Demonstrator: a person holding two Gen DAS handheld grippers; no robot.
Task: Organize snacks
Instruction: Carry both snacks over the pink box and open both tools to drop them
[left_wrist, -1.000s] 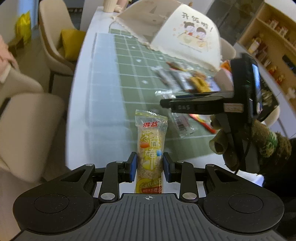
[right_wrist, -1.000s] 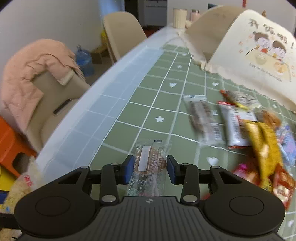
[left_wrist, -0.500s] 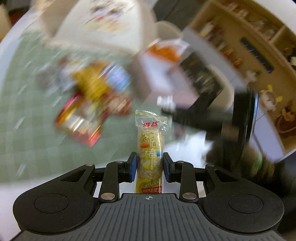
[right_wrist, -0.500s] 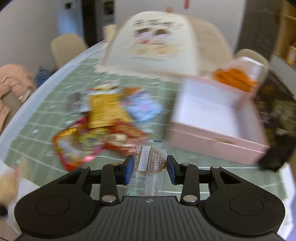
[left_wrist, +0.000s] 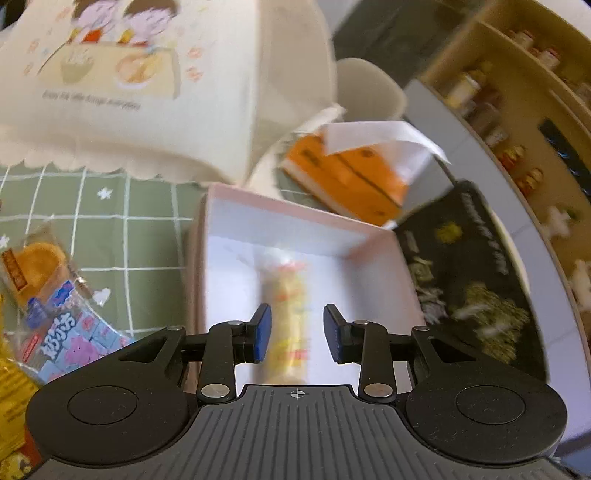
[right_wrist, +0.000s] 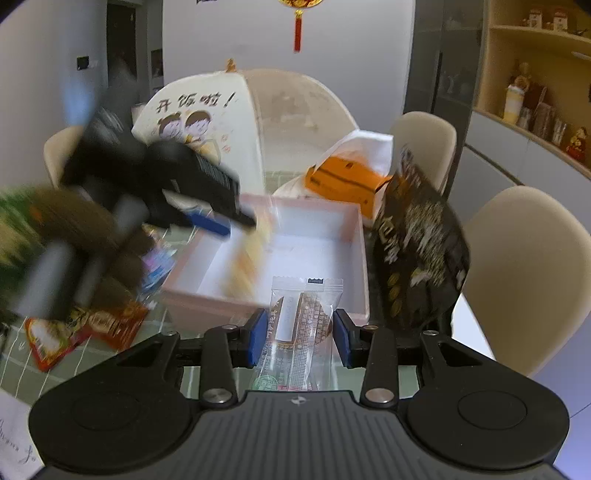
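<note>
Blurring yellow snack bar (left_wrist: 286, 314) in pink box (left_wrist: 373, 242), left gripper (left_wrist: 297, 328) parted

Left gripper (left_wrist: 297, 330): jaws spread apart, nothing clamped, blue pads (left_wrist: 262, 330) clear. Right gripper (right_wrist: 299, 334): jaws closed on a clear snack packet (right_wrist: 299, 332), level.

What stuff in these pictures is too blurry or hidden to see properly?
- Yellow snack bar, left wrist view: motion blur smears its label, so whether it has landed in the pink box is unclear.
- Left gripper, right wrist view: blurred, fingers indistinct.
- Snack pile, right wrist view: partly hidden behind the blurred hand.
- Pig-print packet, left wrist view: partly covered by the gripper body.
</note>
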